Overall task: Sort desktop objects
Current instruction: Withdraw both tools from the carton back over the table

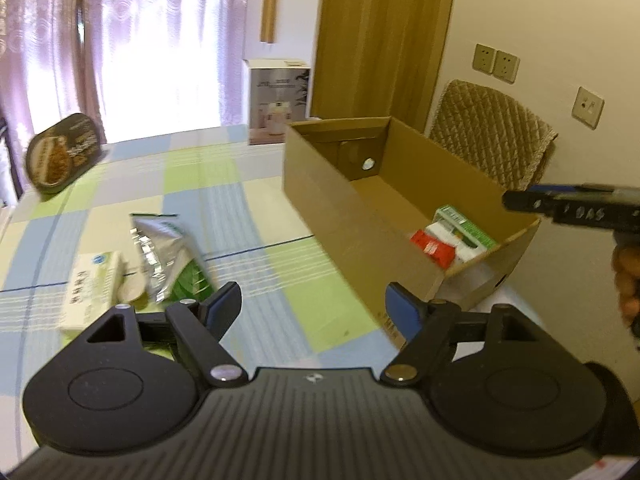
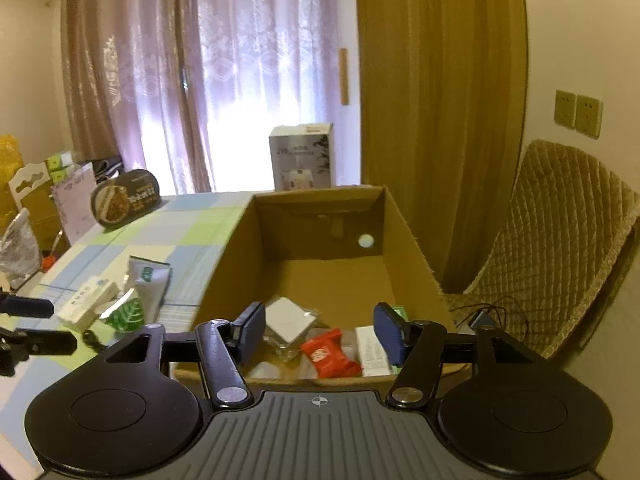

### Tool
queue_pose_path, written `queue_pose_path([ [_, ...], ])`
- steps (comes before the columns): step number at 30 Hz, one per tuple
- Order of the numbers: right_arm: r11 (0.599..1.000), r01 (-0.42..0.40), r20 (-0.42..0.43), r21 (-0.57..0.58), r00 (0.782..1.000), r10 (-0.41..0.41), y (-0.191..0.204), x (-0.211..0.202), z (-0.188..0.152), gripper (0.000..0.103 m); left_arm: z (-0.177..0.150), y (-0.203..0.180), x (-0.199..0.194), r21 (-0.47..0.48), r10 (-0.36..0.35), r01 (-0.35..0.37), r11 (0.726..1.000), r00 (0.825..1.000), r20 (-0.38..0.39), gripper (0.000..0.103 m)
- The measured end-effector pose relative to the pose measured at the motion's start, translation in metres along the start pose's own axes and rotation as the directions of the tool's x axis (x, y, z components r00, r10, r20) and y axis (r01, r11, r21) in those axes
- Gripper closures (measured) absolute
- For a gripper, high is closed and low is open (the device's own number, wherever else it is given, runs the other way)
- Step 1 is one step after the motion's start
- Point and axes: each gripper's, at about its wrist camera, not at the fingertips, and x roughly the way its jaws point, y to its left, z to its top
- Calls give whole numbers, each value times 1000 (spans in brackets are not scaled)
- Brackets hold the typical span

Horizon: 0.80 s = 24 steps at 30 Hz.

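Dark oval tub (image 1: pixel 63 154) at 10 o'clock, far table edge; lettering blurred, unreadable. White carton (image 1: pixel 91 288) and foil pouch (image 1: pixel 168 258) touching, 9 o'clock on checked cloth (image 1: pixel 260 220). Left gripper (image 1: pixel 314 306) wide apart, empty, above cloth beside box (image 1: pixel 340 216). Red packet (image 1: pixel 434 248) and green-white carton (image 1: pixel 464 226) in box near end. Right gripper (image 2: pixel 320 330) spread, empty, above box. Only right view: clear case (image 2: pixel 290 326) inside box, clutter off table at 9 o'clock. Only left view: hand (image 1: pixel 628 280) at 3 o'clock.
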Motion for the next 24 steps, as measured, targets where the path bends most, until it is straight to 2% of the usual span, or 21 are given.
queue_pose_path([
  [2,1000,-15,10,-4,1000,15,11,-7,-1,34,-8,7,-10,-13,19,-19,1000,1000,-4,27],
  [7,998,-61,0,-27,998,61,40,-17,-6,32,-28,27,-32,-38,76,-76,996,997,-15,24],
  [9,996,-77,-11,-45,997,76,52,-19,-9,27,-36,35,-42,-41,110,-110,993,994,-11,19],
  [13,991,-111,-32,-79,994,109,73,-22,-18,20,-51,54,-58,-70,151,-151,986,988,-10,15],
  [24,972,-192,-89,-136,979,181,126,-15,-31,18,-76,95,-78,-145,214,-216,966,976,-31,7],
])
